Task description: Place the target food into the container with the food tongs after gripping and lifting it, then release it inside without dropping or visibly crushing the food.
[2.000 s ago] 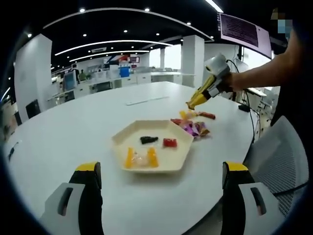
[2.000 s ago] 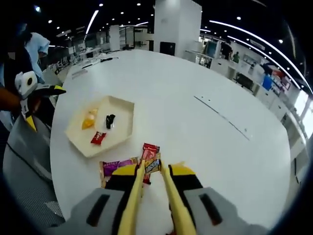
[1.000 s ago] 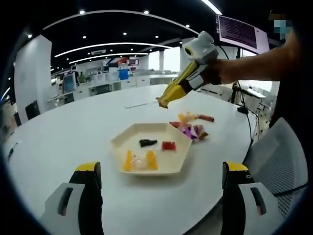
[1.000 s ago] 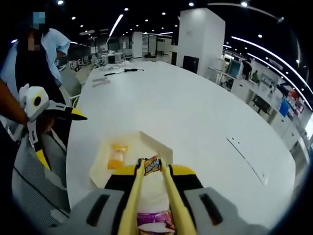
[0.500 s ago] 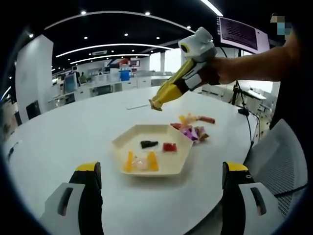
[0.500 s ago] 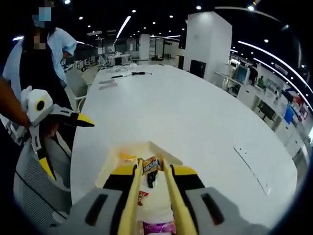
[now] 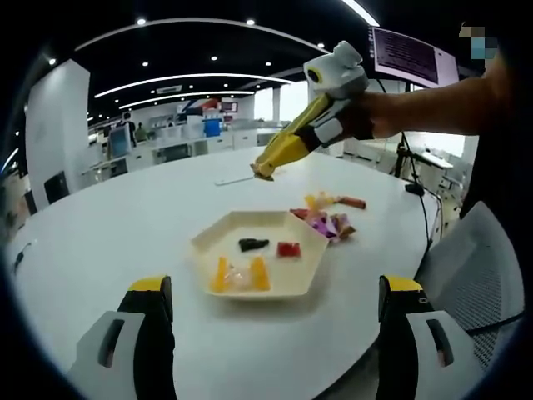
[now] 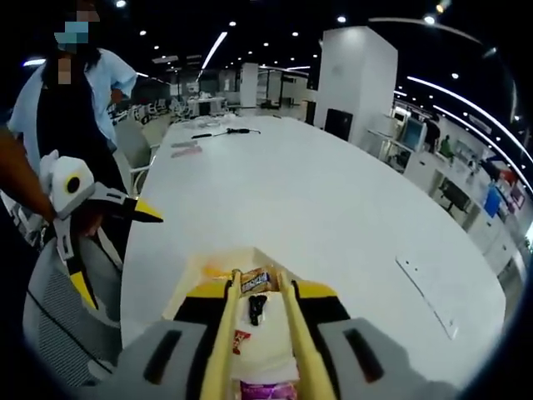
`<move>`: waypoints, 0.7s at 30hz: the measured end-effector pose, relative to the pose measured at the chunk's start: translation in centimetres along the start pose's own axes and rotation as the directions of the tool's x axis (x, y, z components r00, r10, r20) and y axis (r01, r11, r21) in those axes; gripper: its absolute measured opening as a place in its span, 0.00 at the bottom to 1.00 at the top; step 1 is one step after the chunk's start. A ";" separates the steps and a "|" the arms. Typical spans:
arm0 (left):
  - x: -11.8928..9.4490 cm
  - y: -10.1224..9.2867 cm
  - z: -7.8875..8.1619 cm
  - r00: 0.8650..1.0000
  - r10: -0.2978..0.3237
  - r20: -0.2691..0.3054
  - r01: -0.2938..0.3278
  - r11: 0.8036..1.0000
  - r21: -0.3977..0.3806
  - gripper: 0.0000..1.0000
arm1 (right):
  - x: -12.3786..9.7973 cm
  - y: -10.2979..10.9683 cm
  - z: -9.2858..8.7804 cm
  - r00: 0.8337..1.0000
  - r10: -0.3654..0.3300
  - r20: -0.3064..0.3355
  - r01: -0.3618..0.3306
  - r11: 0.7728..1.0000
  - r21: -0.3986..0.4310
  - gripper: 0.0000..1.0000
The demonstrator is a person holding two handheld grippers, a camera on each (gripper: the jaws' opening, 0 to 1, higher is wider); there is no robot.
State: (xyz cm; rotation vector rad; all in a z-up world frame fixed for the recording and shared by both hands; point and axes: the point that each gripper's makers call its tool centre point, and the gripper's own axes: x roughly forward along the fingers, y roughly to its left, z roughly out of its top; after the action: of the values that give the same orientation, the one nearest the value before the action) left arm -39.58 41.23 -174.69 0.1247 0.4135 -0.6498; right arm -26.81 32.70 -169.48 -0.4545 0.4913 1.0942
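While the right gripper (image 8: 256, 279) hangs above the tray (image 7: 204, 242), its yellow tongs (image 8: 223, 333) are pinched on a small wrapped snack (image 8: 254, 279) at their tips, so the snack is off the table and over the tray's far part. In the left gripper view the same gripper (image 7: 260, 171) reaches in from the right, held by a person's hand (image 7: 366, 117), with the snack a small speck at the tong tips, in the air above and behind the tray. The cream, 6-sided tray sits on a white table (image 7: 108, 225) and holds a black sweet (image 7: 252, 244), a red sweet (image 7: 288, 248) and a clear packet with 2 orange pieces (image 7: 238, 272). Just beside the tray's far right edge lies a heap of loose wrapped snacks (image 7: 326, 218), pink, purple, yellow and red. The left gripper (image 7: 275, 333) is near the table's edge with its jaws spread wide and nothing between them; in the right gripper view it (image 8: 117, 246) shows at the left, likewise gaping, apart from the tray. A person (image 8: 71, 92) stands behind it beside a mesh chair (image 8: 58, 308).
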 end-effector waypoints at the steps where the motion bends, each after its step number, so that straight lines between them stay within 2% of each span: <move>1: 0.0 0.0 0.0 1.000 0.000 0.001 0.000 1.000 0.000 1.00 | -0.1 0.1 0.2 1.000 0.003 0.005 -0.003 1.000 -0.001 0.28; 9: 0.0 0.1 0.0 1.000 0.002 0.001 -0.002 1.000 -0.002 1.00 | -0.3 0.1 0.5 1.000 0.011 0.011 -0.010 1.000 -0.013 0.28; 21: 0.0 0.1 0.0 1.000 0.002 0.001 -0.002 1.000 -0.003 1.00 | -1.9 -1.5 0.4 0.999 -0.014 0.029 0.014 1.000 -0.013 0.28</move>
State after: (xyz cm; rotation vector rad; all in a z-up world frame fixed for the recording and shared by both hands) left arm -39.51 41.26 -174.68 0.1217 0.4131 -0.6467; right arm -26.07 31.00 -167.85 -0.4523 0.4546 1.0895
